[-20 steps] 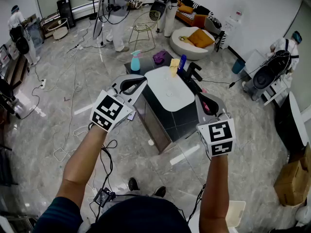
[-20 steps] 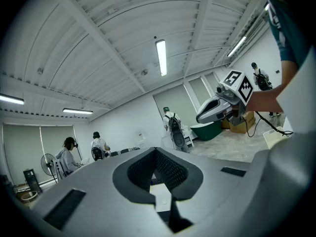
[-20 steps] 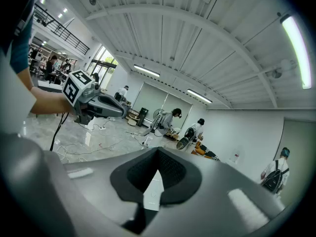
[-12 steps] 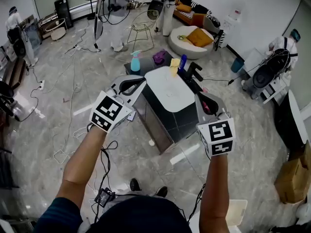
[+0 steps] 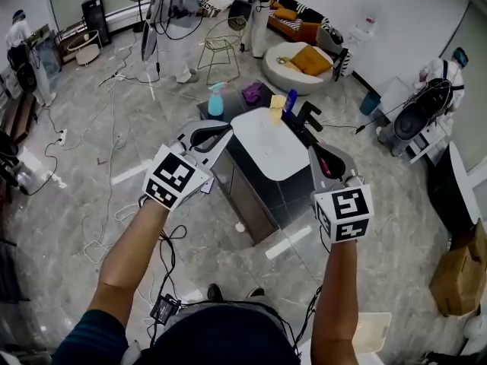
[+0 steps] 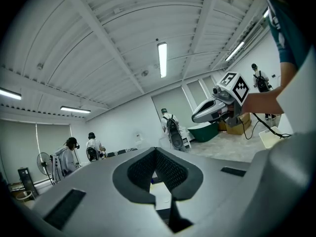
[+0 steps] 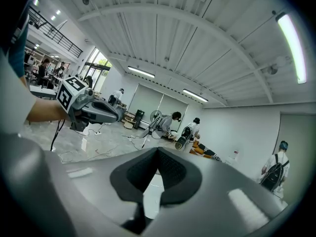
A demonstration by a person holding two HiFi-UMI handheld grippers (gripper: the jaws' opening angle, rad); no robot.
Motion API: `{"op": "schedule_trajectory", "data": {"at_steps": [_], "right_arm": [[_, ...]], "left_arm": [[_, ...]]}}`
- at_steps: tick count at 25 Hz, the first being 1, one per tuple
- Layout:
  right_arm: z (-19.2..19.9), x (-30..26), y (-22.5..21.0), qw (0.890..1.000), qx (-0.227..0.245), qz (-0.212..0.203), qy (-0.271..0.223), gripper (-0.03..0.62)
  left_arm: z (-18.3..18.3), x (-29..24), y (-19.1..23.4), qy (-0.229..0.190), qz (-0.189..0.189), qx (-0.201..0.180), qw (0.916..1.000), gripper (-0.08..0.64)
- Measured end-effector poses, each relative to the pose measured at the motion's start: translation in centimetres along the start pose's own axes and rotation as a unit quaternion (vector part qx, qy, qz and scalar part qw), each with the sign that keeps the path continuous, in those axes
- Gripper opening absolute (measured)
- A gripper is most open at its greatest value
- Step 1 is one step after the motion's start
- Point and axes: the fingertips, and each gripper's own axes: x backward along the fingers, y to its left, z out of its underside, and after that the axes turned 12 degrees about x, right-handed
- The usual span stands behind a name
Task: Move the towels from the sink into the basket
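Observation:
A white sink basin (image 5: 266, 147) sits on a dark cabinet in the middle of the head view. A yellow cloth (image 5: 275, 105) lies at its far rim, and a purple cloth (image 5: 252, 92) lies on the counter behind it. I see no basket that I can be sure of. My left gripper (image 5: 223, 131) is held in the air at the sink's left side, jaws shut and empty. At the sink's right side my right gripper (image 5: 315, 153) is also shut and empty. Both gripper views point up at the ceiling, with the left gripper (image 6: 157, 155) and right gripper (image 7: 158, 154) closed on nothing.
A blue spray bottle (image 5: 216, 101), a dark blue bottle (image 5: 289, 99) and a black faucet (image 5: 306, 115) stand behind the basin. A wire-frame stool (image 5: 220, 50) and a round seat with an orange cushion (image 5: 304, 59) stand farther back. Cables run over the floor at left. Several people stand around the room.
Both grippers stay shut and raised. They and the view have drifted slightly toward the sink.

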Motion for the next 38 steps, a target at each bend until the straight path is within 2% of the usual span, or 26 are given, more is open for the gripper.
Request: {"op": "schedule_trajectory", "data": {"at_steps": [10, 19, 27, 38], "right_arm": [[1.0, -4.4, -1.3, 1.0, -0.004, -0.01, -0.005, 0.008], [3.9, -10.7, -5.3, 0.999, -0.023, -0.035, -0.022, 0.008], [7.2, -16.1, -9.5, 0.997, -0.029, -0.061, -0.035, 0.008], [10.9, -18.9, -13.9, 0.995, -0.032, -0.082, -0.042, 0.008]], "left_arm": [[0.9, -1.9, 2.9, 0.006, -0.012, 0.005, 0.9999, 0.006], [2.1, -7.3, 6.3, 0.034, -0.039, 0.005, 0.9987, 0.006], [3.0, -14.3, 8.3, 0.054, -0.054, 0.006, 0.9971, 0.006], [2.7, -22.1, 7.9, 0.067, -0.055, -0.001, 0.9962, 0.006]]}}
